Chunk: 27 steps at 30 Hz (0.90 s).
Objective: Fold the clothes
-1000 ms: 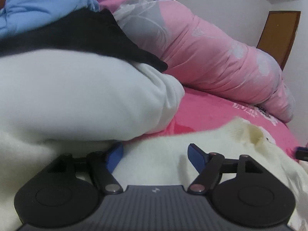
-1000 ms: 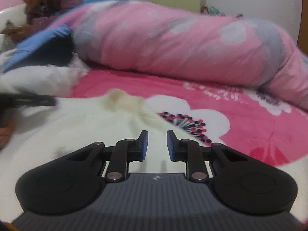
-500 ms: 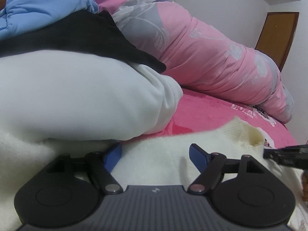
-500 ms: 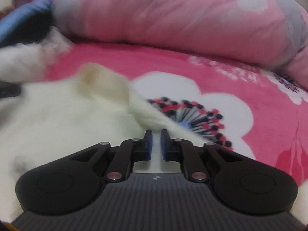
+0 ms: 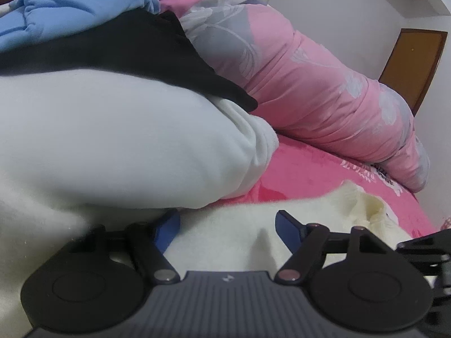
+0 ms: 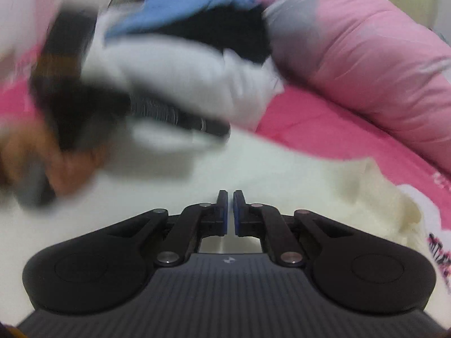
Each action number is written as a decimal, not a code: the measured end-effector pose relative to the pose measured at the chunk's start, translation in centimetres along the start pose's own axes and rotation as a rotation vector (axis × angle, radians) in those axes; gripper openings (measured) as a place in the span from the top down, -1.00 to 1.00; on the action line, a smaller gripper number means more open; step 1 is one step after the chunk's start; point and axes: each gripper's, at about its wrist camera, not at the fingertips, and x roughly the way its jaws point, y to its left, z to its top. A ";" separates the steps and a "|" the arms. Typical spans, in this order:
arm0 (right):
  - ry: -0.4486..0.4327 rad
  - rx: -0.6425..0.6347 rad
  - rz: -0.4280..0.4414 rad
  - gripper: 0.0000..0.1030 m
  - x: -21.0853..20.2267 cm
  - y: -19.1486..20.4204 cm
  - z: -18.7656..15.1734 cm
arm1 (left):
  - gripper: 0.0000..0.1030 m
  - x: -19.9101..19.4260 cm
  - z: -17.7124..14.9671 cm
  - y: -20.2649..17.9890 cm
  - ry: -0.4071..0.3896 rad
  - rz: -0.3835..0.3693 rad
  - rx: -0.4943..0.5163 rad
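1. The left gripper (image 5: pixel 227 226) has a dark grey ribbed body with a small pale logo at its front edge.
2. Two round black housings flank that body, each with a shallow circular recess.
3. Black linkage arms run forward from silver pivot screws to blue fingertip pads (image 5: pixel 285 222).
4. The right gripper (image 6: pixel 230 211) is built the same: ribbed grey body, black rounded housings, black linkages, four silver screws.
5. Its blue pads (image 6: pixel 224 214) are thin, flat strips set in black finger holders.
6. In the right wrist view the left gripper shows blurred, as a black, ribbed shape.
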 end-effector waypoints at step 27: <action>-0.058 0.054 0.104 0.70 -4.6 2.0 -1.0 | -0.51 0.2 0.6 0.5 0.025 -0.056 -0.056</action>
